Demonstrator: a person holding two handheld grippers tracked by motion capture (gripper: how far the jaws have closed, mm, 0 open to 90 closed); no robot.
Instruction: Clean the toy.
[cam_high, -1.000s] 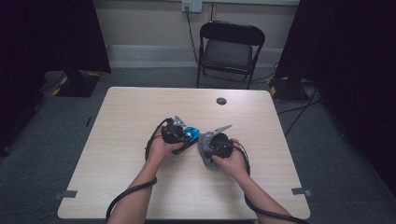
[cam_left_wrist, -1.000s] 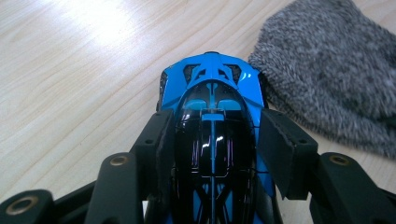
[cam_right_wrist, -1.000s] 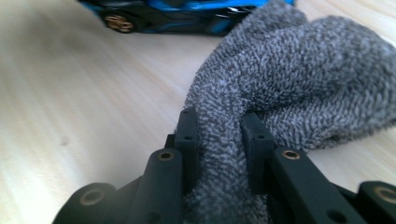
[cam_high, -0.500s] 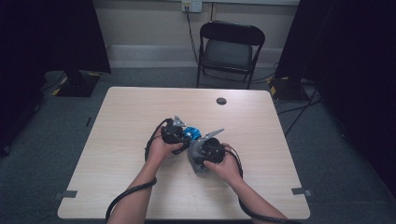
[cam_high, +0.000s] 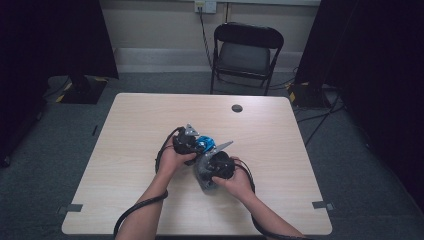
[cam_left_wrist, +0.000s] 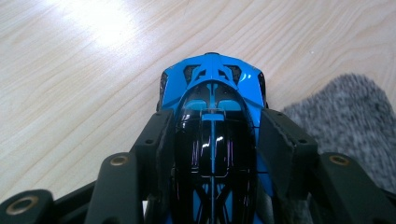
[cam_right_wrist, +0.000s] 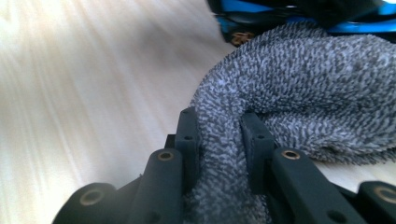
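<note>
Left claw (cam_left_wrist: 212, 154) pinches blue toy car (cam_left_wrist: 212, 93); right claw (cam_right_wrist: 219, 135) pinches grey cloth (cam_right_wrist: 303, 84) touching car. Mid-tabletop (cam_high: 130, 125), edges well apart.

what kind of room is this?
Likely a lab or studio recording bay: dark curtains flank a bare wooden table, a folding chair by the wall, and cables taped across grey carpet.
</note>
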